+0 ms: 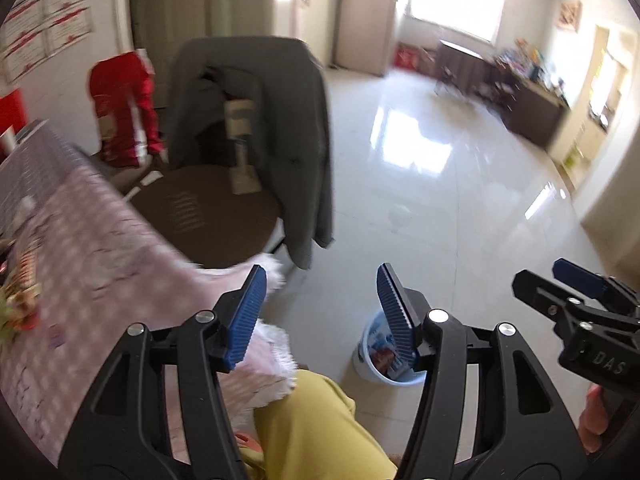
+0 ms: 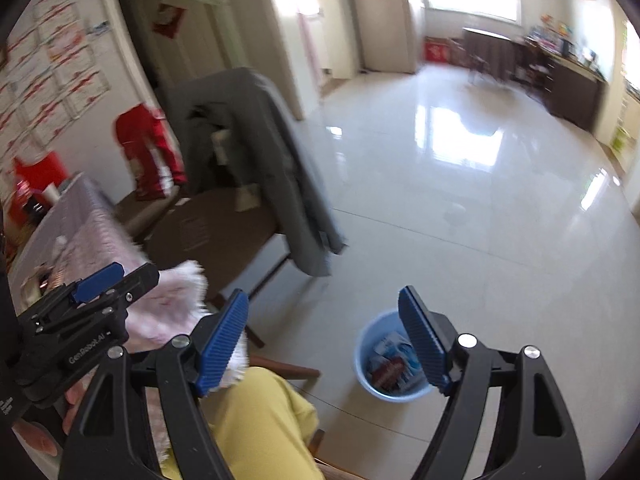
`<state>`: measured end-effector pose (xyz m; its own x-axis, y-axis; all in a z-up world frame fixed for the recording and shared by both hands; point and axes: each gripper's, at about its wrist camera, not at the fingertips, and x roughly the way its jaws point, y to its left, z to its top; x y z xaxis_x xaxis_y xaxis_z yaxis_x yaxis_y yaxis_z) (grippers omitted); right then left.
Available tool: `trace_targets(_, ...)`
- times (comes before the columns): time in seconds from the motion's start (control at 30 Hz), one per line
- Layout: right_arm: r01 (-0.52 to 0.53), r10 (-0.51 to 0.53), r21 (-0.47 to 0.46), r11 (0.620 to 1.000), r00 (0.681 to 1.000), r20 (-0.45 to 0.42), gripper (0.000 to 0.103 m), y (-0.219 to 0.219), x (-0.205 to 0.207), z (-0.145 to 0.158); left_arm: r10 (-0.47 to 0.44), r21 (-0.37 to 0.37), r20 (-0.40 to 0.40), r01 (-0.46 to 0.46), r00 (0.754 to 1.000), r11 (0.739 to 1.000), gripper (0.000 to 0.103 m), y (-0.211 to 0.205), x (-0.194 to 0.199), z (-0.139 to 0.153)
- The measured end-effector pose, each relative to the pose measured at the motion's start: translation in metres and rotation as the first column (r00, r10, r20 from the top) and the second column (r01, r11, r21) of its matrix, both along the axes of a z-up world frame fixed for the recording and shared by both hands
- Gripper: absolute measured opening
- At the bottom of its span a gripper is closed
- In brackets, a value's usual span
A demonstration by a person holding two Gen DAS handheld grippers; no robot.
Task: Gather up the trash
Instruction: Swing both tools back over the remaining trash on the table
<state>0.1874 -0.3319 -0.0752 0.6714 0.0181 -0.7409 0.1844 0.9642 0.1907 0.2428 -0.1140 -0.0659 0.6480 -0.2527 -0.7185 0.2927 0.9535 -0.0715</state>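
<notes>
A light blue waste bin (image 2: 362, 354) stands on the tiled floor with wrappers and packets (image 2: 394, 362) lying inside it. In the left wrist view the bin (image 1: 363, 354) shows partly behind my right-hand finger. My left gripper (image 1: 320, 276) hangs above the floor beside the table corner, open, with nothing between its blue pads. My right gripper (image 2: 323, 294) is above and in front of the bin, open and holding nothing. Each gripper shows at the edge of the other's view: the right gripper (image 1: 540, 276) and the left gripper (image 2: 136, 272).
A table with a pink checked cloth (image 1: 80, 264) is at the left, its fringed corner near my left gripper. A brown chair (image 1: 208, 216) draped with a grey jacket (image 1: 296, 120) stands behind it. A person's yellow-trousered leg (image 1: 304, 428) is below. Glossy floor (image 1: 460, 208) spreads to the right.
</notes>
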Motion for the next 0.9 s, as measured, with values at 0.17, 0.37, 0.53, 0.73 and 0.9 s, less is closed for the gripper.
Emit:
trace_targets(0.17,-0.141,0.142,-0.006,0.990,0.989,0.036,0.076,0.053,0.016,0.015,0.123,-0.009,0.055,-0.123,0.991,0.992,0.067,0.061,-0.014,0.024)
trace_targets(0.37,-0.343,0.343,-0.007,0.939,0.939,0.034,0.076,0.136,0.038,0.021,0.311,0.008,0.060,-0.312,0.949,0.950,0.068,0.150,-0.033,0.036)
trace_targets(0.53,-0.500,0.500,-0.004,0.866,0.866,0.025,0.076,0.212,0.049,0.025,0.473,0.027,0.056,-0.475,0.879,0.879,0.070,0.226,-0.051,0.036)
trace_targets(0.73,-0.652,0.652,-0.009,0.758,0.758,0.014,0.076,0.302,0.056,0.027,0.615,0.026,0.010,-0.615,0.788,0.788,0.070,0.302,-0.074,0.027)
trace_targets(0.9,-0.720,0.721,-0.034,0.693,0.693,-0.010,0.076,0.361,0.062,0.025,0.670,0.033,-0.013,-0.670,0.742,0.742,0.070,0.339,-0.088,0.019)
